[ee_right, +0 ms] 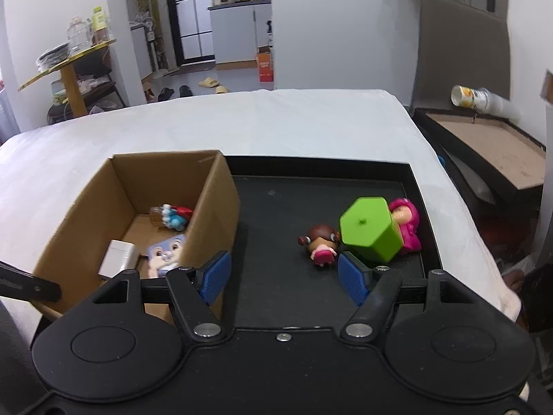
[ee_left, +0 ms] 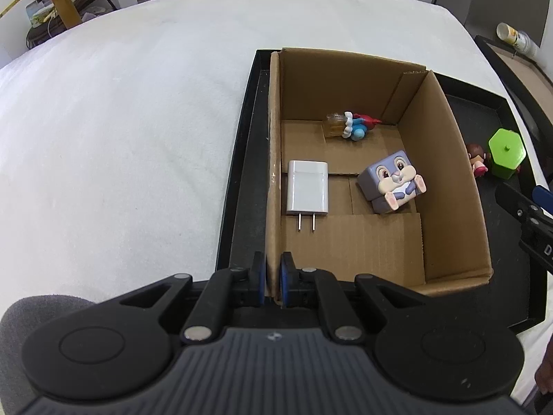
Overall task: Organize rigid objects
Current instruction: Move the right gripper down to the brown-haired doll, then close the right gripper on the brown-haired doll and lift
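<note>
My left gripper (ee_left: 273,278) is shut on the near left wall of a cardboard box (ee_left: 274,173) that stands in a black tray (ee_left: 242,173). In the box lie a white charger (ee_left: 307,187), a purple rabbit cube (ee_left: 392,181) and a small blue and red figure with a clear bottle (ee_left: 349,125). My right gripper (ee_right: 281,278) is open and empty above the tray floor (ee_right: 276,214), right of the box (ee_right: 214,207). Just beyond it lie a brown-haired doll (ee_right: 321,243), a green hexagonal container (ee_right: 371,230) and a pink doll (ee_right: 408,226).
The tray sits on a white cloth-covered surface (ee_left: 121,121). A dark side table (ee_right: 490,148) with a tipped stack of paper cups (ee_right: 480,98) stands to the right. Shelves and slippers are in the room beyond.
</note>
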